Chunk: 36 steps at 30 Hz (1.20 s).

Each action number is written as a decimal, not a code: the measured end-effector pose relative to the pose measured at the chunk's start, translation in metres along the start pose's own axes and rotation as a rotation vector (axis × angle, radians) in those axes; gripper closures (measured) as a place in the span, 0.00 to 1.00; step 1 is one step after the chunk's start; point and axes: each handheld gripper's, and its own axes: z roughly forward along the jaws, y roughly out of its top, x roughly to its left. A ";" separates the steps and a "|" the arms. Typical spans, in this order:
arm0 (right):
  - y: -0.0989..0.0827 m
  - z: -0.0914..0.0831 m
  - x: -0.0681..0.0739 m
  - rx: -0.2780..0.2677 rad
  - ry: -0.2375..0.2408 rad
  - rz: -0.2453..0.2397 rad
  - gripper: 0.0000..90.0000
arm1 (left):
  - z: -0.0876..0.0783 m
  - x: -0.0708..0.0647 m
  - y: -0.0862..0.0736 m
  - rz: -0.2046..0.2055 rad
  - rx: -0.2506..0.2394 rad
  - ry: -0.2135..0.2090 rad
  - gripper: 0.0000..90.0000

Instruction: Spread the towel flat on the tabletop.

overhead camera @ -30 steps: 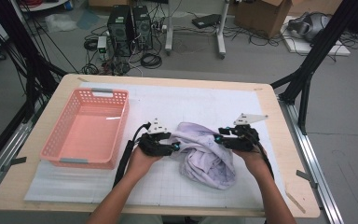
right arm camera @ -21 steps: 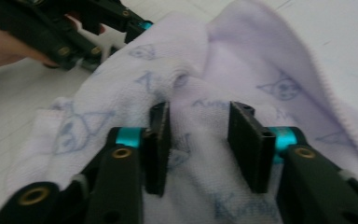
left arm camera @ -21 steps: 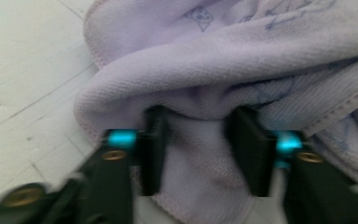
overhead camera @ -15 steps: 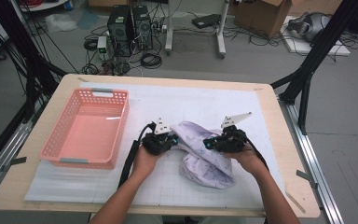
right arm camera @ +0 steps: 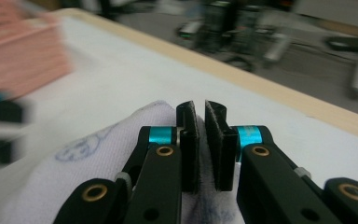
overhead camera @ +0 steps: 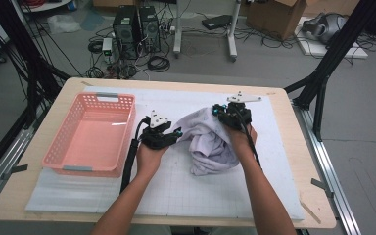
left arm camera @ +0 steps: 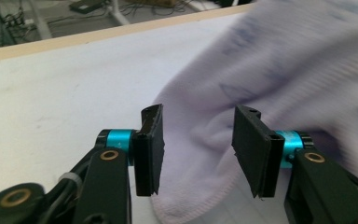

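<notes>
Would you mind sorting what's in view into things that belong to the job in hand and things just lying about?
In the job:
- white garment
- right gripper, clamped on it
- left gripper, jaws apart around its edge

Lying about:
- pink basket
- computer towers
- cardboard box

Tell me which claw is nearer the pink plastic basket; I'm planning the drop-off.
Left. The left claw sits just beside the pink plastic basket, between it and the white crumpled cloth. The right claw is beyond the cloth, pinching its far edge.
</notes>
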 end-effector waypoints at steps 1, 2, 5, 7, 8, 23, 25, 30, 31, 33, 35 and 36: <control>0.001 0.005 -0.003 0.000 -0.057 0.025 0.94 | -0.001 -0.001 0.000 0.004 -0.005 -0.015 0.59; 0.001 0.008 -0.005 0.001 -0.078 0.046 0.93 | -0.002 -0.003 0.001 0.008 -0.009 -0.055 0.59; -0.005 0.015 -0.012 0.024 -0.101 0.150 0.90 | -0.001 -0.010 0.000 0.028 -0.003 -0.153 0.59; -0.010 0.013 -0.014 0.011 -0.081 0.163 0.84 | 0.003 -0.018 -0.002 0.046 0.025 -0.217 0.58; -0.011 0.010 -0.014 0.004 -0.084 0.156 0.81 | 0.005 -0.022 -0.004 0.050 0.038 -0.236 0.56; -0.073 -0.078 -0.041 0.027 -0.043 0.174 0.64 | 0.039 -0.065 -0.012 0.062 0.098 -0.349 0.47; -0.089 -0.083 -0.038 0.063 -0.005 0.177 0.63 | 0.043 -0.071 -0.014 0.076 0.121 -0.358 0.49; -0.114 -0.079 -0.029 0.138 0.121 0.203 0.88 | 0.049 -0.079 -0.018 0.141 0.179 -0.332 0.81; -0.116 -0.077 -0.026 0.155 0.161 0.185 0.99 | 0.047 -0.077 -0.016 0.135 0.179 -0.326 0.85; -0.115 -0.078 -0.024 0.140 0.173 0.162 1.00 | 0.041 -0.072 -0.014 0.132 0.167 -0.304 0.88; -0.111 -0.083 -0.026 0.089 0.169 0.161 1.00 | 0.032 -0.064 -0.014 0.116 0.148 -0.279 0.89; -0.109 -0.087 -0.028 0.061 0.159 0.172 1.00 | 0.027 -0.060 -0.014 0.103 0.144 -0.271 0.89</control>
